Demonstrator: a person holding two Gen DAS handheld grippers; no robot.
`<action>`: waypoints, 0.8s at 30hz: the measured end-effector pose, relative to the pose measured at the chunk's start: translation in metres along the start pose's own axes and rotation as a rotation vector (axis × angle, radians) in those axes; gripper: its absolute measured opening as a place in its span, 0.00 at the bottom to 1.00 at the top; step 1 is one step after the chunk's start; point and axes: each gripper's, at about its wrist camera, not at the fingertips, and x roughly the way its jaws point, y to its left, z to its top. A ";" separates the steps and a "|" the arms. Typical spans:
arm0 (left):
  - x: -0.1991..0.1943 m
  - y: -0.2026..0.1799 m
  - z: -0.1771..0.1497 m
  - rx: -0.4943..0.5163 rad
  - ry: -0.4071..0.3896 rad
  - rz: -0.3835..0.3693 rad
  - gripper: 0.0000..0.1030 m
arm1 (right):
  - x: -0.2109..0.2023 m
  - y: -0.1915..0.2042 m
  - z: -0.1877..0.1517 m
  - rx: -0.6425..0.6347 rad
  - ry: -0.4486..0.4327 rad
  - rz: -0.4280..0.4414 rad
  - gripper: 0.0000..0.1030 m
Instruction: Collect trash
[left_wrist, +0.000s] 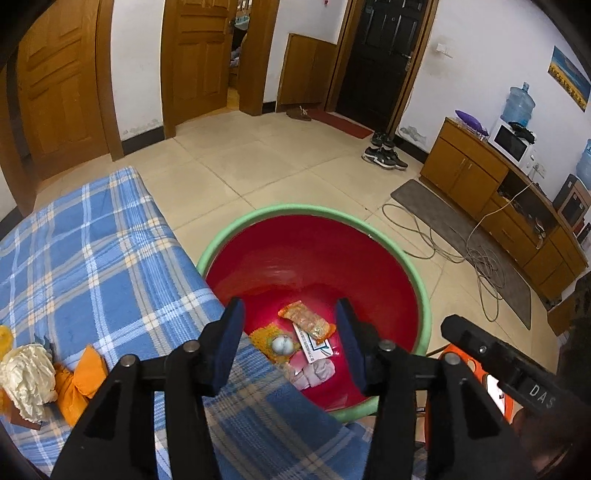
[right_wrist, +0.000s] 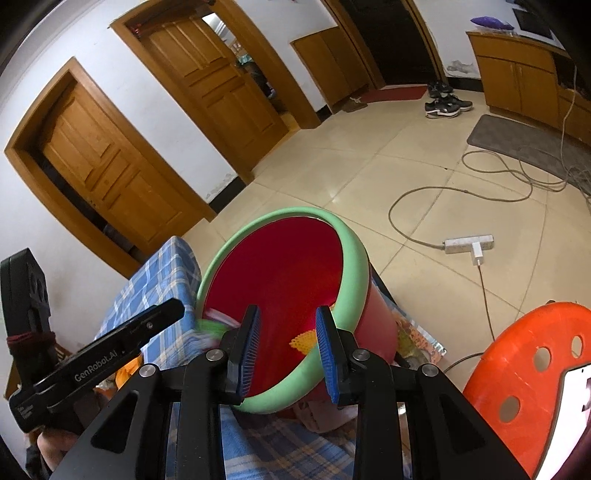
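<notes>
Both tools gape with nothing held: the left tool (left_wrist: 291, 345) hangs over the red bin (left_wrist: 314, 258), where an orange snack wrapper (left_wrist: 304, 319) lies (print unreadable). "GenRobot.AI" marks the left tool's side; the right tool (right_wrist: 288, 350) faces the bin (right_wrist: 280, 273).

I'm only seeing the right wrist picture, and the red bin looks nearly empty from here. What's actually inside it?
Observer: The left wrist view looks down into the red bin. On the bottom lie an orange snack wrapper, a small silver ball and a white card.
Visitor: Anything left on the bed?
Observer: Yes. A crumpled cream bag sits on the blue plaid blanket beside an orange wrapper.
Visitor: Is the other claw carrying something?
Observer: No. The left gripper is open and empty, above the bin's near edge.
</notes>
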 end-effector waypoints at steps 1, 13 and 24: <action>-0.002 -0.001 0.000 0.002 -0.002 -0.002 0.50 | -0.001 0.001 0.000 -0.002 -0.002 0.002 0.30; -0.046 0.018 -0.017 -0.033 -0.027 0.053 0.54 | -0.018 0.026 -0.012 -0.044 0.002 0.064 0.30; -0.097 0.062 -0.029 -0.067 -0.079 0.154 0.54 | -0.028 0.061 -0.024 -0.099 0.010 0.101 0.31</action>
